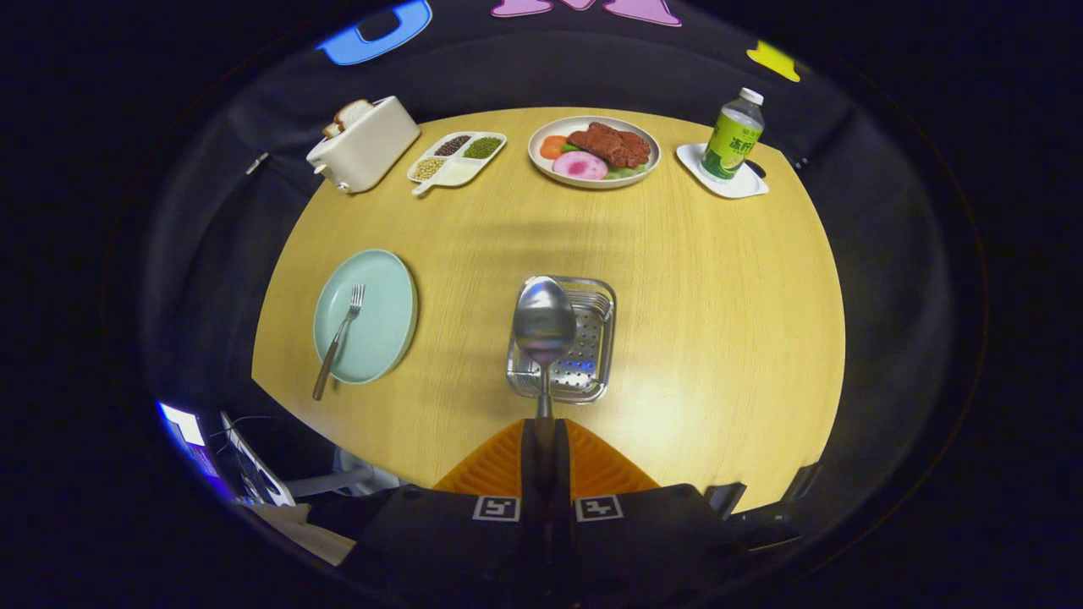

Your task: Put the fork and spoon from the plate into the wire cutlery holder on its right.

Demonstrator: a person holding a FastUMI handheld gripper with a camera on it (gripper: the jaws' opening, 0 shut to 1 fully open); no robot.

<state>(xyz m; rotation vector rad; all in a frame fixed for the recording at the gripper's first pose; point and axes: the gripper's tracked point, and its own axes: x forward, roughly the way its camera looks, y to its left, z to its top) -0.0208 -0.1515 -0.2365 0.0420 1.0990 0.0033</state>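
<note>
At the bottom centre, the gripper (544, 440) clamps both fingers on the spoon (544, 326) handle, bowl raised over the wire cutlery holder (592, 338). Left of centre, the fork (338, 338) lies on the plate (381, 288).

Along the far edge of the wooden table (694, 279) I see a white toaster (365, 144) with bread slices (347, 114) sticking out of it, and just beside it a white divided tray (457, 158) with what look like beans or seeds in its compartments, though I can't make them out well. Next along sits a white plate of food (594, 150) with reddish meat, a pink slice, an orange piece and some greens. Past it a green-labelled bottle (733, 135) stands upright on a small white dish (723, 173).
</note>
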